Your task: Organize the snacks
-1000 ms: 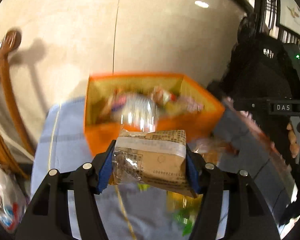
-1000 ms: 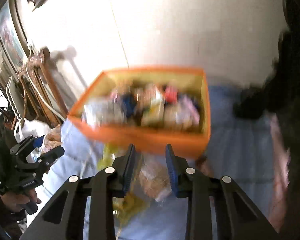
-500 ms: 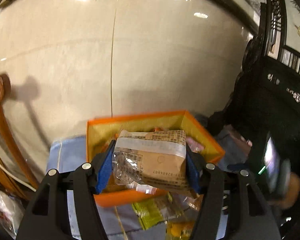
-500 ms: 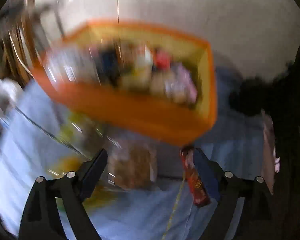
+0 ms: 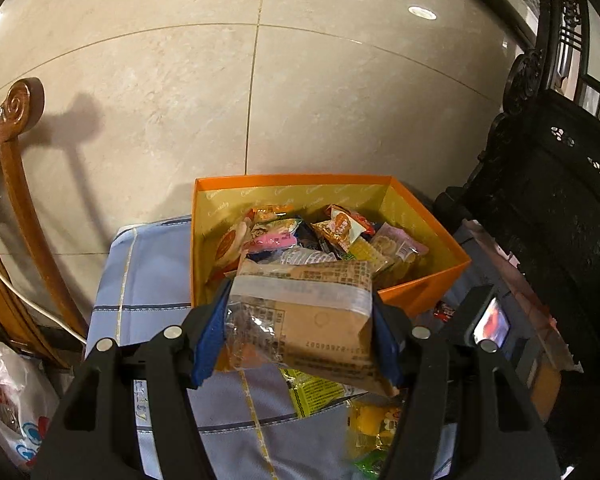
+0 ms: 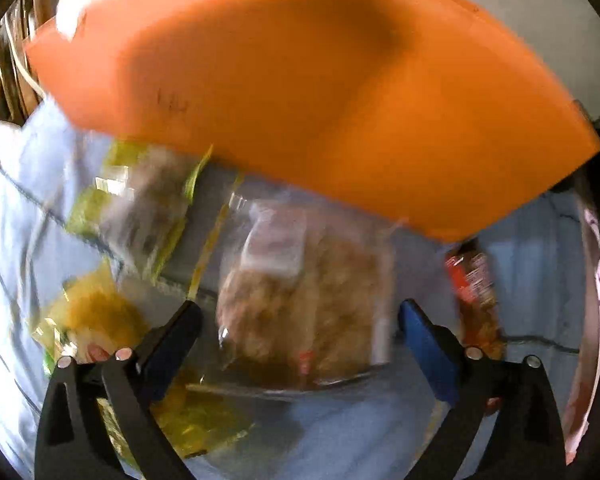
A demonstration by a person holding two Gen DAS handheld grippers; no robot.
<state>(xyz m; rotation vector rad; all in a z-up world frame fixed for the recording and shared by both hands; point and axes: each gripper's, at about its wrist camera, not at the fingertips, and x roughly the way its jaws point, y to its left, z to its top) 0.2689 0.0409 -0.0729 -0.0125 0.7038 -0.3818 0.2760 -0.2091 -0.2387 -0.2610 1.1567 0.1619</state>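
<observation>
The left gripper (image 5: 300, 332) is clamped on a brown paper snack packet (image 5: 306, 322) with a clear window, its blue pads pressed to both sides, and holds it in the air just short of the near wall of the orange box (image 5: 424, 280). The box sits toward the far edge of a table covered in a blue checked cloth (image 5: 148, 280) and is already heaped with mixed snack packets (image 5: 320, 236).

The right gripper (image 6: 300, 326) is down low over the cloth in front of the box, jaws spread wide, having just closed a touch after swinging open. Between them lies a clear bag of something golden-brown (image 6: 300, 300); the picture is smeared, so I'd only guess at biscuits, and the pads don't seem to be touching it yet. Other loose snacks lie around it: a green-edged packet (image 6: 140, 200) toward the left, a yellow one (image 6: 96, 312) nearer, and a red-and-orange packet (image 6: 476, 280) to the right by the box's corner.

To do this well, the left should carry its packet clear over the rim before letting go, aiming for the emptier near side so nothing spills off the heap. The right should settle level over the clear bag, straddle its middle and close gently, since soft film slips and crushes easily.
</observation>
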